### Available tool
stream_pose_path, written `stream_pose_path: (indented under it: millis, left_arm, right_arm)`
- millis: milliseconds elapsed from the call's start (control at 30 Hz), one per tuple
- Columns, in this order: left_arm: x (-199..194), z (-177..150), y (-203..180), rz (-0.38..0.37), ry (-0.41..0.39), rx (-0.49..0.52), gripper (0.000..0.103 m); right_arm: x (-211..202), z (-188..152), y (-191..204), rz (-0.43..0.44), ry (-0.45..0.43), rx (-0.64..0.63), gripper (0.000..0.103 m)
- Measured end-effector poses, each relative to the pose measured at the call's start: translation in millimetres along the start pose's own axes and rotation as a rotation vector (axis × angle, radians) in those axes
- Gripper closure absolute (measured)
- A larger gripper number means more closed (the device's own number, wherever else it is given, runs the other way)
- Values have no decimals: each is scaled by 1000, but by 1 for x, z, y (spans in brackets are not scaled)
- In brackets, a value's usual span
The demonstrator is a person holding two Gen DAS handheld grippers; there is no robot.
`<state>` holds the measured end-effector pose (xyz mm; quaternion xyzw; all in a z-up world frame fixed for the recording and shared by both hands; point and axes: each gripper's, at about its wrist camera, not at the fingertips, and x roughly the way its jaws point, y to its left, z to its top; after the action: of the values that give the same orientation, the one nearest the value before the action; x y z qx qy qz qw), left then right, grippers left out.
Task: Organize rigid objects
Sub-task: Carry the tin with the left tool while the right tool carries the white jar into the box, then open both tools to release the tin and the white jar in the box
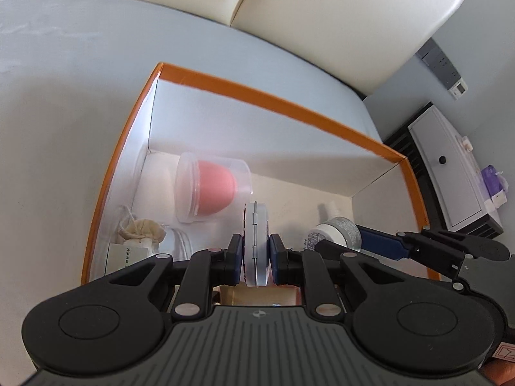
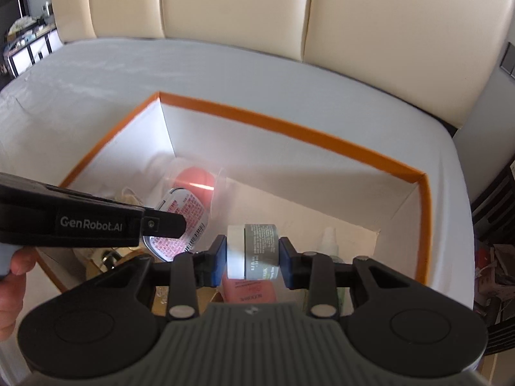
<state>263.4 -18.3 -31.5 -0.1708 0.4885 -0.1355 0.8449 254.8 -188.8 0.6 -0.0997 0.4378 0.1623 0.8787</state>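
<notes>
Hinged tin (image 1: 256, 241) clamped edge-on in left gripper (image 1: 256, 254); small jar (image 2: 252, 246) pinched end-to-end by right gripper (image 2: 252, 259). Both judged light, rigid, slippery; over orange-rimmed box (image 2: 289, 128).

The left gripper (image 1: 256, 251) points steeply downward, its blue pads clamped on a flat round hinged tin (image 1: 256, 241). The right gripper (image 2: 251, 254) (also angled down) pinches a small grey-and-white jar (image 2: 252, 246) end to end.
</notes>
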Motion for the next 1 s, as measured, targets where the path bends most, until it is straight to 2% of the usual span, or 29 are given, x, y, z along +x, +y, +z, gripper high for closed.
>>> stream_pose_path:
  millis: [200,400,567,633,700,867,1000]
  left_arm:
    - [7,4,5,-4,25,-14,84]
    - [15,5,3,-1,37,-12,84]
    - [15,5,-1,31,27,1,84]
    - [14,4,-2,39,28,-2,77]
    - [13,3,-2,42,32,-4,76]
    - [2,1,-10,65,-17,39,69]
    - [-8,-1,-20,66,-49,75,69]
  right_arm:
    - [20,8,11,7,52,-45,69]
    - [26,12,15,-11,58,-65,69]
    - [26,10,17,-22,53,-76,69]
    - [26,9,17,-24,51,-70,69]
    - [24,8,17,-27,48,-77,69]
    - [15,6,19,-40,32,-89,67]
    - [5,6,18,-45,18,-85,65]
